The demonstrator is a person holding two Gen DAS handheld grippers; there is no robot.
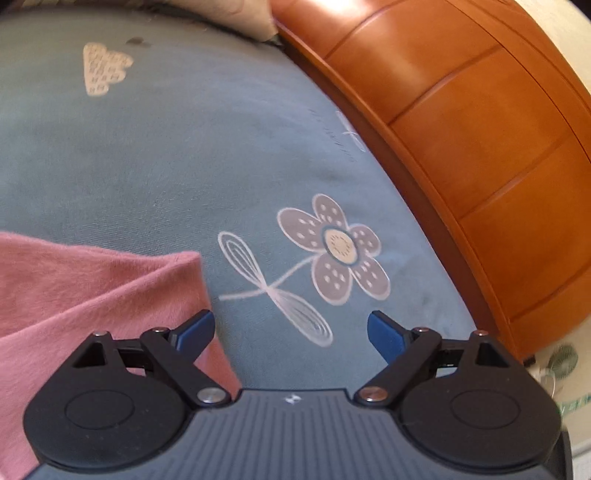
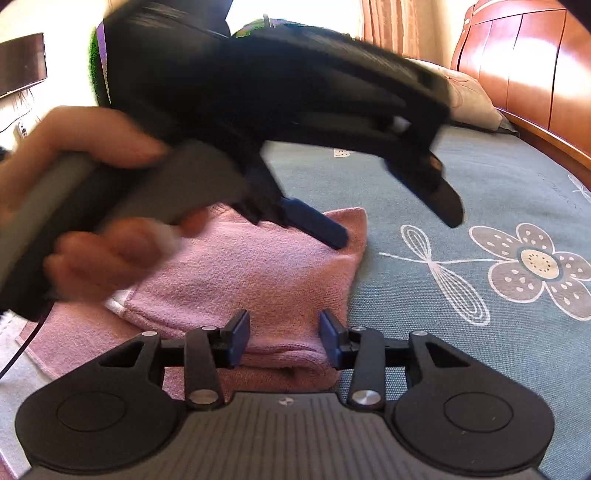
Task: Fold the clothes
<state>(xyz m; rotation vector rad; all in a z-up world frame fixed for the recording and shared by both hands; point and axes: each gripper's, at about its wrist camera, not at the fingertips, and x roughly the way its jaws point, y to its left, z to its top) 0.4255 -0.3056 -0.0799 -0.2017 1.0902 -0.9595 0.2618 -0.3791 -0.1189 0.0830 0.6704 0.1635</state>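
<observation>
Pink garment lies folded on the bed, lower centre of the right-wrist frame. Both grippers, left and right, have fingers spread, gripping nothing. Next, pinch 1 edge cleanly and align corners.

I'm in a home bedroom: flower-print bedsheet, wooden headboard, pillow, curtain.
</observation>
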